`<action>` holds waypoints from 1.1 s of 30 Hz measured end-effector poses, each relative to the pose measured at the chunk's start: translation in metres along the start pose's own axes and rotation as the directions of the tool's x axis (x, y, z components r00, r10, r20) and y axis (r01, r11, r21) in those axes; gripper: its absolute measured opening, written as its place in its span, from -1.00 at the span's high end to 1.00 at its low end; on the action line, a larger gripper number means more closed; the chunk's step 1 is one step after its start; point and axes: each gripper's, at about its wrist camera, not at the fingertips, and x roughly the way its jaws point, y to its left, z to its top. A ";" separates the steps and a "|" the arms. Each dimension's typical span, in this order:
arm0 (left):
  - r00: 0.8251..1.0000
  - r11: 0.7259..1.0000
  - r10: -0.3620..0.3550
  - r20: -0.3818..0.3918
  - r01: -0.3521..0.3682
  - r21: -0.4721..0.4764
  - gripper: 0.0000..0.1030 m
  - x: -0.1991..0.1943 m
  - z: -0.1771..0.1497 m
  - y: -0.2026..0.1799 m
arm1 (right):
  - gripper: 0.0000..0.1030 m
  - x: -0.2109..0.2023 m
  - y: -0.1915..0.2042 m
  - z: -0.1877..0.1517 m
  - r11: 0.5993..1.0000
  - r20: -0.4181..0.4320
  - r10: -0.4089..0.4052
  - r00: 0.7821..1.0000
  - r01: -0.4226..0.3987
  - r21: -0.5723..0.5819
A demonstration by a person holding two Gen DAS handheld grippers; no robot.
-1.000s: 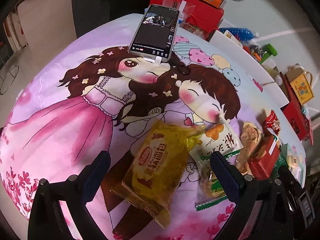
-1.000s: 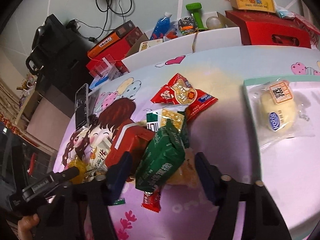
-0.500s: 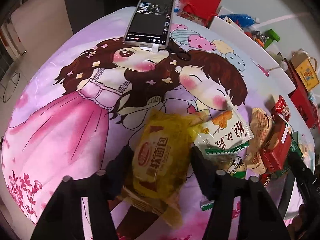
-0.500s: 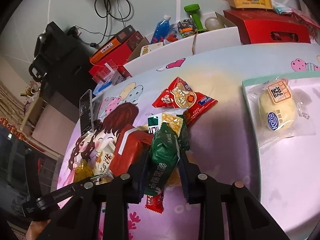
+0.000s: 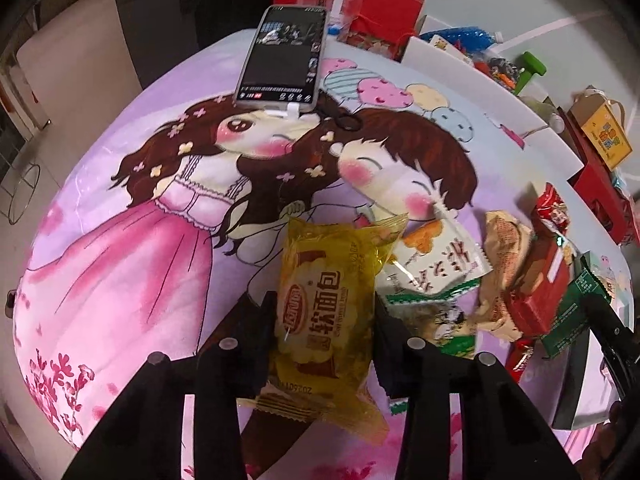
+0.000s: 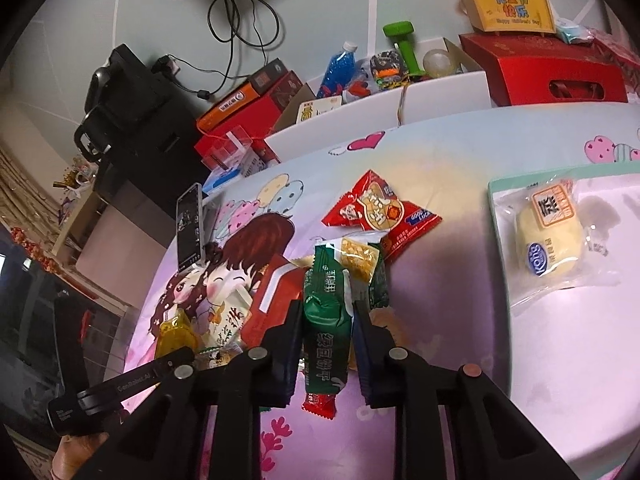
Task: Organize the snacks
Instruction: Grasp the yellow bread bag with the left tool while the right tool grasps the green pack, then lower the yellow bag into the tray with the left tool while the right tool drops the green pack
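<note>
My left gripper (image 5: 325,312) is shut on the yellow bread packet (image 5: 326,304), squeezing its sides over the pink cartoon cloth. My right gripper (image 6: 326,312) is shut on a green snack packet (image 6: 325,320) standing on edge between the fingers. Beside the yellow packet lie a white and green packet (image 5: 434,268), a tan packet (image 5: 506,248) and a red box (image 5: 538,292). A red snack bag (image 6: 380,212) lies past the green packet. A wrapped bun (image 6: 550,240) rests on the mint-edged tray (image 6: 498,224) at the right.
A phone (image 5: 284,56) is propped at the far side of the cloth. Red and orange boxes (image 5: 360,0) stand behind it. A white bin (image 6: 380,120) holds a blue bottle (image 6: 340,68) and a green dumbbell (image 6: 404,44). The other gripper's body (image 6: 120,384) shows at the lower left.
Both grippers went from open to shut: the left closed on the yellow bread packet, the right on the green packet, which now stands pinched on edge.
</note>
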 end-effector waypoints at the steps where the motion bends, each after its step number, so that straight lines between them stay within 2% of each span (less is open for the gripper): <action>1: 1.000 1.000 -0.005 0.009 0.005 0.006 0.16 -0.003 0.000 -0.002 | 0.51 -0.002 0.000 0.001 1.000 0.004 0.003 1.000 -0.003 -0.002; 6: 0.998 1.000 -0.015 0.053 0.013 0.024 0.16 -0.021 0.002 -0.010 | 0.51 -0.015 0.002 0.003 1.000 0.025 0.014 1.000 -0.013 -0.009; 12: 0.992 0.997 -0.041 0.118 0.033 0.068 0.16 -0.044 0.004 -0.028 | 0.51 -0.042 0.006 0.009 0.999 0.091 0.031 0.995 -0.028 -0.029; 21: 0.986 0.986 -0.073 0.150 0.048 0.160 0.16 -0.061 0.000 -0.064 | 0.51 -0.069 -0.011 0.014 1.000 0.122 -0.017 0.992 0.018 -0.009; 27: 0.979 0.967 -0.124 0.161 0.083 0.241 0.16 -0.070 -0.006 -0.100 | 0.51 -0.091 -0.035 0.018 0.997 0.153 -0.080 0.985 0.077 0.030; 33: 0.970 0.930 -0.192 0.151 0.131 0.344 0.16 -0.079 -0.017 -0.148 | 0.51 -0.112 -0.069 0.020 0.985 0.172 -0.155 0.973 0.139 0.100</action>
